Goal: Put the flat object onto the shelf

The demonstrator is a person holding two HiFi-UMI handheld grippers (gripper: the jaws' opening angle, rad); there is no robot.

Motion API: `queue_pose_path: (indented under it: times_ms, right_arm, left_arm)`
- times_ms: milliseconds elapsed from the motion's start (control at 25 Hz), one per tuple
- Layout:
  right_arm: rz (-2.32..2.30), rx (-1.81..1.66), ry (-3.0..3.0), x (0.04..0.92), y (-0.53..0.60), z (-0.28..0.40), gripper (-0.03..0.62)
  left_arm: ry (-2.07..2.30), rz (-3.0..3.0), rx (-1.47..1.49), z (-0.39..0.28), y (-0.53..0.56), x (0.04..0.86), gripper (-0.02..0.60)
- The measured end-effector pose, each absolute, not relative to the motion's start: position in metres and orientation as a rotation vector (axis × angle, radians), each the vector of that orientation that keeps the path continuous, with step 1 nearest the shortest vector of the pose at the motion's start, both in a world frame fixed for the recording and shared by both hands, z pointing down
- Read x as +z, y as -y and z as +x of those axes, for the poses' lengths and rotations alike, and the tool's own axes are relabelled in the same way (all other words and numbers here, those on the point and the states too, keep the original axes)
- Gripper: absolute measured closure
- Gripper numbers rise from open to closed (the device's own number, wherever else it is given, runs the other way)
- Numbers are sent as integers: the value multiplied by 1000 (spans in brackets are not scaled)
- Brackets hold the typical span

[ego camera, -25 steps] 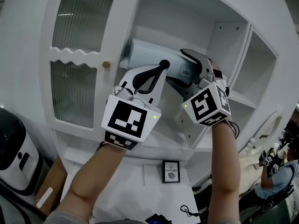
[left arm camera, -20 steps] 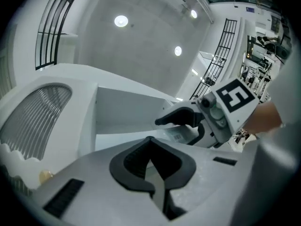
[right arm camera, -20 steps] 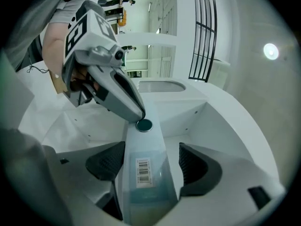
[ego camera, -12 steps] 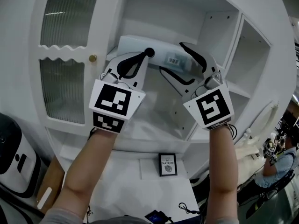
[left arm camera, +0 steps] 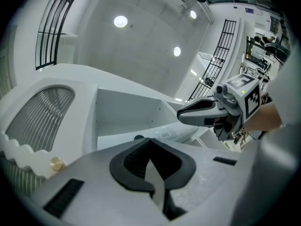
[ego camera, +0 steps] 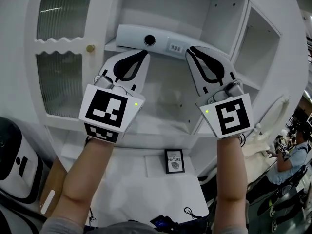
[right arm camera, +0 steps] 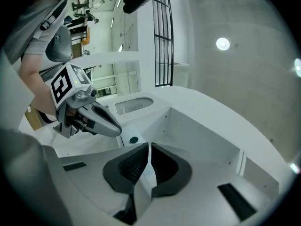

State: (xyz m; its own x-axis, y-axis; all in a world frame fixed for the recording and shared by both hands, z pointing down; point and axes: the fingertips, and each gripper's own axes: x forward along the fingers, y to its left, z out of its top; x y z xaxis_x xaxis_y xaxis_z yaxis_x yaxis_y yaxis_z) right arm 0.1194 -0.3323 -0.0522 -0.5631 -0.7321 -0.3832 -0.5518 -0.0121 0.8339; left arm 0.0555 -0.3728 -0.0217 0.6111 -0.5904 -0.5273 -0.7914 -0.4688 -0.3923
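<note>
Left tongs [ego camera: 140, 54]: closed on nothing, with the tips just below the front edge of the shelf [ego camera: 109, 47], toward its left end.
Flat object [ego camera: 168, 42]: a white slab with a dark round spot and a barcode label. It lay along the front of the shelf, and neither tongs gripped it.
Right tongs [ego camera: 192, 50]: the jaws had just been closing and were together with nothing between them, just below the shelf's front edge, toward its right end.
Seating: seen from below, it was unclear how far back on the shelf the slab sat; it perhaps overhung the front edge a little.
Risk one: I judged that a rising tip could catch the slab's underside and tip it off the shelf.
Risk two: a push at one end only could swing it askew on the shelf.
</note>
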Motion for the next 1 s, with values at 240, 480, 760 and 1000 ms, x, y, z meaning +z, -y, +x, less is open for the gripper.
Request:
queue_pose_path:
  times_ms: [240, 480, 760, 1000]
  right_arm:
    - [1386, -1578, 2174, -32, 312, 125, 556]
    - [1376, -1522, 2229, 4, 296, 127, 556]
    - [1382, -1443, 2292, 48, 277, 134, 556]
    - [1400, -1337, 2389, 99, 243, 114, 556]
  left_arm:
    - [-1088, -2235, 423, 48, 360, -3, 575]
    - [-1106, -2288, 393, 44, 348, 34, 575]
    - [-1118, -2413, 414, 40, 339, 77, 575]
    - [-1136, -2441, 388, 13, 305, 135, 575]
